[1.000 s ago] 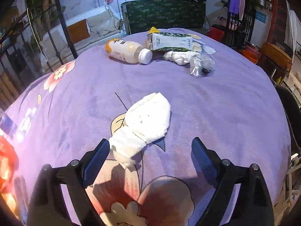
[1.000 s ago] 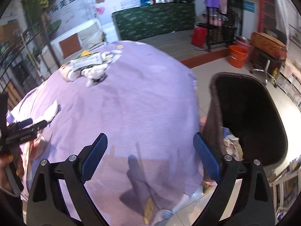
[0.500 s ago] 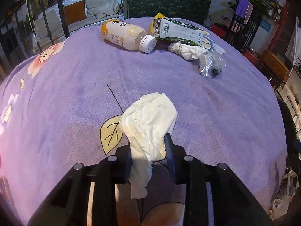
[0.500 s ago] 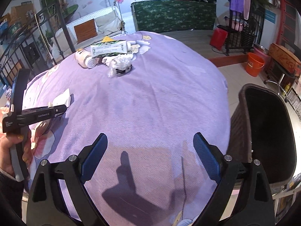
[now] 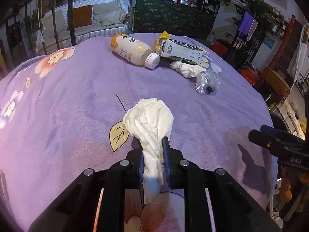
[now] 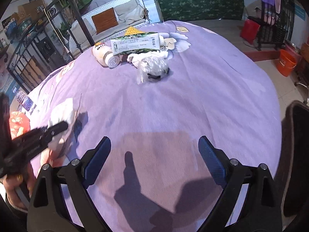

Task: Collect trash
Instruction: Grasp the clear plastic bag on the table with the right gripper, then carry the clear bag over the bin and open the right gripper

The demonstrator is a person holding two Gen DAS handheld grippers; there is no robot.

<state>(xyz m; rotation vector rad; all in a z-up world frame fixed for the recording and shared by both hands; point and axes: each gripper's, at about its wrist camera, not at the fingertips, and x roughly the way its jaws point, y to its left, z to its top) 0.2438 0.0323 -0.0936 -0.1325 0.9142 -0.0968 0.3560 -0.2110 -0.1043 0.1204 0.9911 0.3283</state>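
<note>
My left gripper (image 5: 153, 145) is shut on a crumpled white tissue (image 5: 149, 119), which bulges out in front of the jaws just above the purple flowered tablecloth (image 5: 67, 106). My right gripper (image 6: 154, 148) is open and empty over the near part of the table; it also shows at the right edge of the left wrist view (image 5: 278, 141). At the far side lie a pale drink bottle (image 5: 133, 51), a green and white carton (image 5: 179, 51), a twisted white tissue (image 5: 186, 69) and a crumpled clear plastic wrapper (image 5: 207, 82).
A dark wicker bin (image 6: 297, 154) stands on the floor at the table's right edge. A red object (image 6: 18, 123) and a plastic bottle (image 6: 26, 102) sit at the table's left. An orange bucket (image 6: 287, 62) stands on the floor beyond.
My left gripper closed on the tissue and gathered it between the jaws. My right gripper swung left from the bin side to face across the table.
</note>
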